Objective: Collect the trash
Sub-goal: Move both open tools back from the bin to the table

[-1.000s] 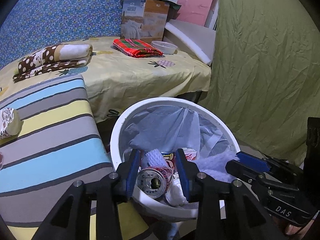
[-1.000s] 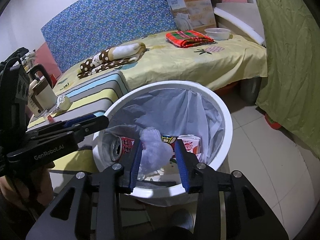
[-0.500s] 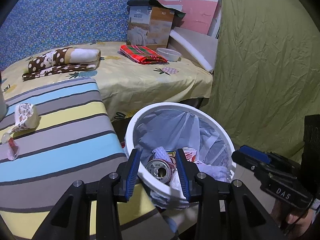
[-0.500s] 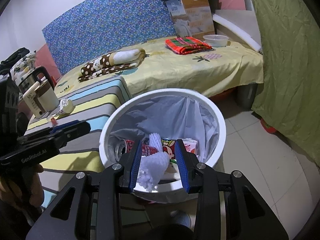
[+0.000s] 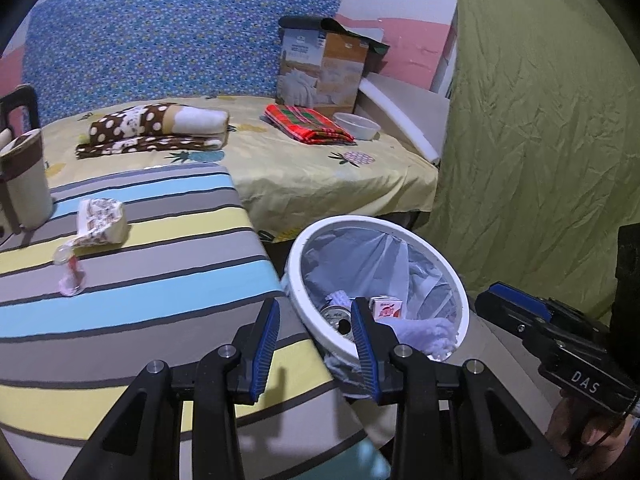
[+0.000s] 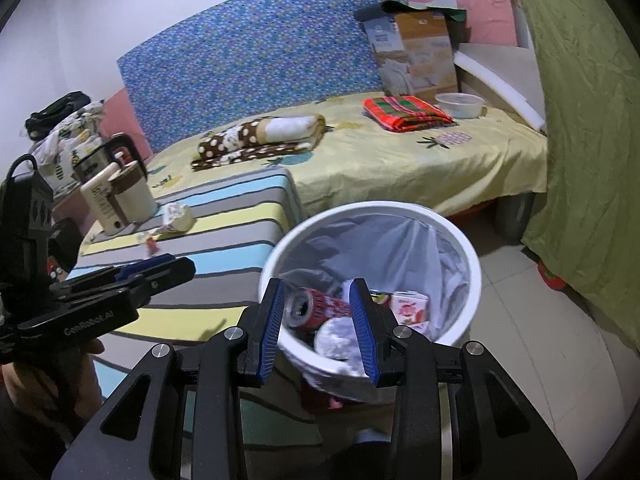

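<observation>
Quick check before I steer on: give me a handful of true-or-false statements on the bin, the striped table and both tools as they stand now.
1. The white bin is lined with a bag and holds a red can. True.
2. The left tool grips the can. False: its jaws are open with nothing between them, above the striped table edge.
3. A crumpled wrapper lies on the striped table. True.
4. The right tool carries a juice carton. False: it is empty; the carton lies in the bin.
5. The bin stands on the bed. False: it stands on the floor beside the table.
</observation>
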The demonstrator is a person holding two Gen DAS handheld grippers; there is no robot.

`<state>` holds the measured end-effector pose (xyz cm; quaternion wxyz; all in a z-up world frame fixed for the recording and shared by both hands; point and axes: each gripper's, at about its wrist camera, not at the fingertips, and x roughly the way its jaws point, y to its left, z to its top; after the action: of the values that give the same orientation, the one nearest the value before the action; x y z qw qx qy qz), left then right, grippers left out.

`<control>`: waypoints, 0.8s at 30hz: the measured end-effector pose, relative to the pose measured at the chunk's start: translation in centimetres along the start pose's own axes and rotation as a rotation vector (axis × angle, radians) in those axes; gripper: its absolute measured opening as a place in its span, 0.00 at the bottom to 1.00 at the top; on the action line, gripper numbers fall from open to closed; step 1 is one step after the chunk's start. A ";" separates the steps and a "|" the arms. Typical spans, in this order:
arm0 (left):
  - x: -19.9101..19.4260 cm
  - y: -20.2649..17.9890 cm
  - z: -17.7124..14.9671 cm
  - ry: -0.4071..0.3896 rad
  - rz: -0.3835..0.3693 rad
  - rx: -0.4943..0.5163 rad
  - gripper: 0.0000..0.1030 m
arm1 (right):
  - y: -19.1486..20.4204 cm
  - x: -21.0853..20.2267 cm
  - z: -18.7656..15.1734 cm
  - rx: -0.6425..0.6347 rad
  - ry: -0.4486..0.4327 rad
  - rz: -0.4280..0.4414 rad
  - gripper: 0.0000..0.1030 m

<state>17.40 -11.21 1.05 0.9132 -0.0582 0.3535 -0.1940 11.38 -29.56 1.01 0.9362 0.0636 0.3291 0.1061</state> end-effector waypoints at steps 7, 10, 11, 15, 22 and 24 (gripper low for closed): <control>-2.1 1.9 -1.0 -0.008 0.039 -0.034 0.36 | 2.7 0.1 0.0 -0.041 -0.002 0.062 0.35; -3.2 2.7 -1.5 -0.019 0.063 -0.043 0.36 | 3.6 0.1 -0.2 -0.054 0.002 0.085 0.36; -3.4 2.9 -1.6 -0.022 0.067 -0.045 0.36 | 3.9 0.3 -0.3 -0.059 0.004 0.096 0.35; -4.6 4.1 -2.0 -0.039 0.090 -0.058 0.36 | 5.2 0.6 -0.3 -0.079 0.014 0.109 0.35; -6.1 6.0 -2.5 -0.055 0.146 -0.079 0.36 | 6.7 0.9 -0.2 -0.101 0.023 0.113 0.35; -6.4 6.7 -2.7 -0.060 0.165 -0.086 0.36 | 7.2 1.1 -0.2 -0.108 0.025 0.114 0.35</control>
<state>13.36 -2.48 1.44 0.9330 -0.0739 0.3375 -0.1009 11.00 -22.33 1.54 0.9264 0.0302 0.3304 0.1779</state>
